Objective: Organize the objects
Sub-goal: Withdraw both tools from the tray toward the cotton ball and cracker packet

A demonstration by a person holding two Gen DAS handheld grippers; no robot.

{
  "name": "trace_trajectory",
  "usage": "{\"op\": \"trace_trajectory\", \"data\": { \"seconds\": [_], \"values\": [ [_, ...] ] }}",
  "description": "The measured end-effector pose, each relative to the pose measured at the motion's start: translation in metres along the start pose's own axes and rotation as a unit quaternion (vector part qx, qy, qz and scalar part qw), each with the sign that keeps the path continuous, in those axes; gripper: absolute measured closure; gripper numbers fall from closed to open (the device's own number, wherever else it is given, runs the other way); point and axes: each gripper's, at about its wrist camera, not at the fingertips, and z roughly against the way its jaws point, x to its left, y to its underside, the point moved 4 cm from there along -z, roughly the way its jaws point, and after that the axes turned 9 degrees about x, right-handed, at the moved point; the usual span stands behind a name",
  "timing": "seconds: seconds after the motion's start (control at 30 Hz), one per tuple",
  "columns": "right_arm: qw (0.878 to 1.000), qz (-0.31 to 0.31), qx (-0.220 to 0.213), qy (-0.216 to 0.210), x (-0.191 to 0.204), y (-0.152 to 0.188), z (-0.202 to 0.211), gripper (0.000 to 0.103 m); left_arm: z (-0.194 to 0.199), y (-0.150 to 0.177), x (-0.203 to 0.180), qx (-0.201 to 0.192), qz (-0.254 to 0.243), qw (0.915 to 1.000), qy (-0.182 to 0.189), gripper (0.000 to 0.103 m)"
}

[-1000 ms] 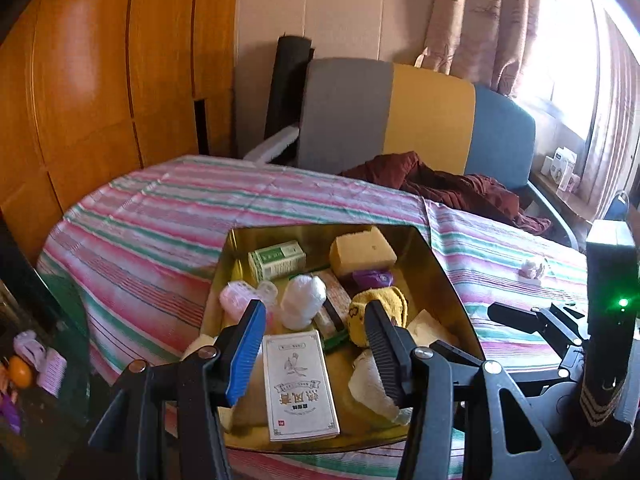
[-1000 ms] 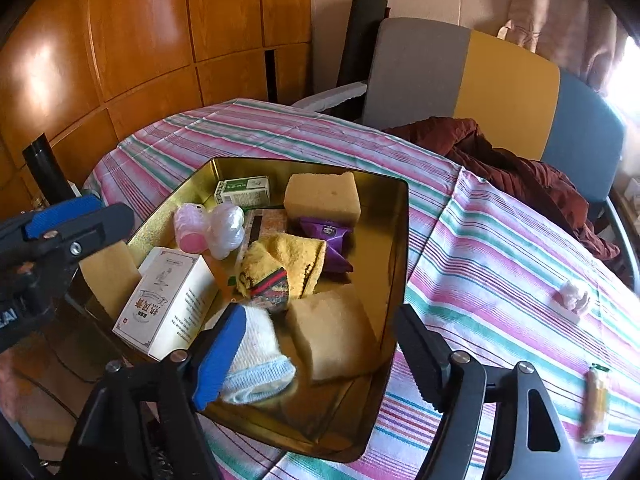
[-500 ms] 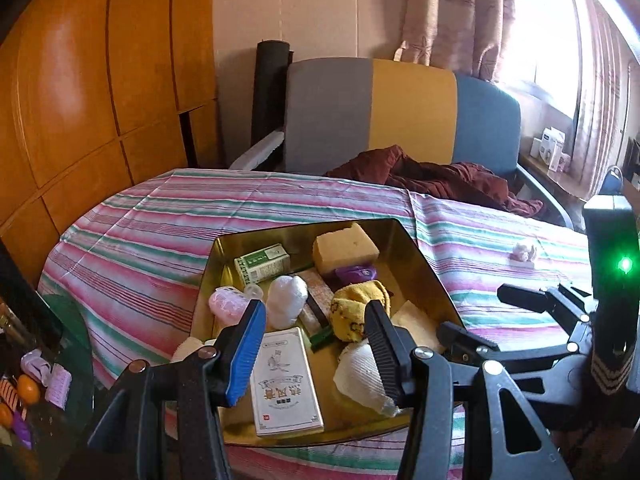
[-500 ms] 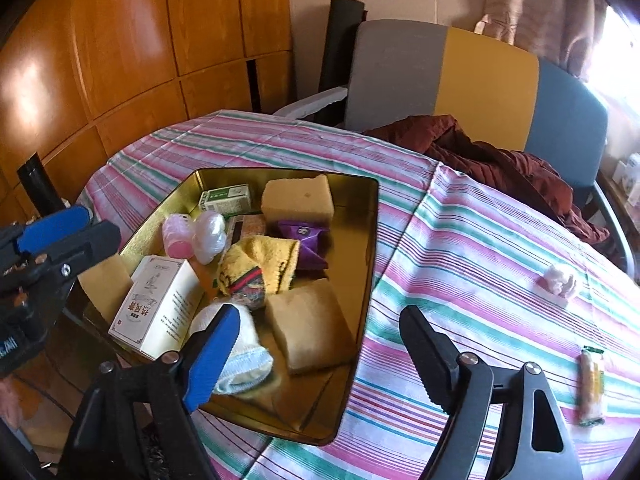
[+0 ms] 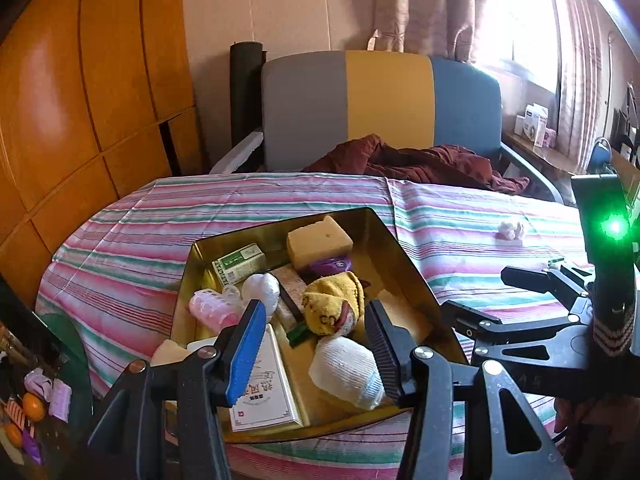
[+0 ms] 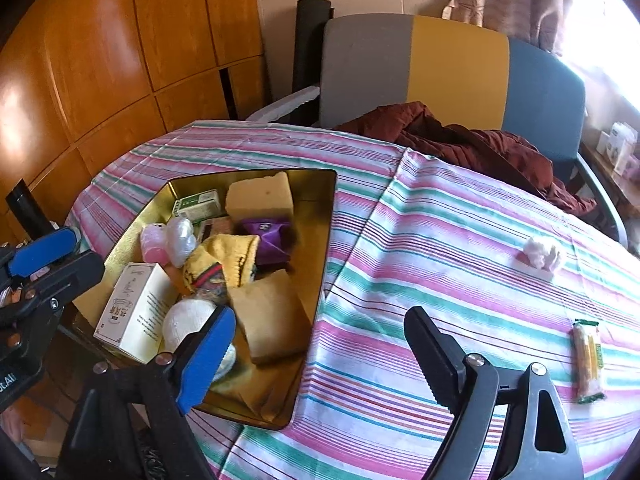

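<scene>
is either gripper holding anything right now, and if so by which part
Nothing is held. The left gripper hangs open above the gold tray with bare fingers; the right gripper is opening over the tray's edge and striped tablecloth, nothing between its fingers.

One gold tray (image 6: 326,240) holds: two sponges (image 6: 260,200) (image 6: 272,316), two boxes (image 6: 136,312) (image 6: 198,204), two socks (image 6: 222,264) (image 6: 188,324), one purple pouch (image 6: 268,236), one pink curler (image 6: 154,244). On table (image 6: 420,240): one cotton wad (image 6: 540,254), one snack bar (image 6: 587,360).
</scene>
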Motion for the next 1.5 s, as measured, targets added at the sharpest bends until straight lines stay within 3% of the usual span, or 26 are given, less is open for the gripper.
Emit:
{"op": "trace_trajectory", "data": {
  "seconds": [1.13,1.5],
  "values": [
    [0.994,-0.09,0.023,0.064,-0.105,0.029,0.003,0.014,-0.015,-0.011,-0.058,0.016,-0.07,0.9969,0.031,0.051],
    [0.986,-0.121,0.038,0.107,-0.168,0.034,0.016,0.014,-0.024,-0.018,-0.084,0.021,-0.095,0.994,0.05,0.051]
  ]
}}
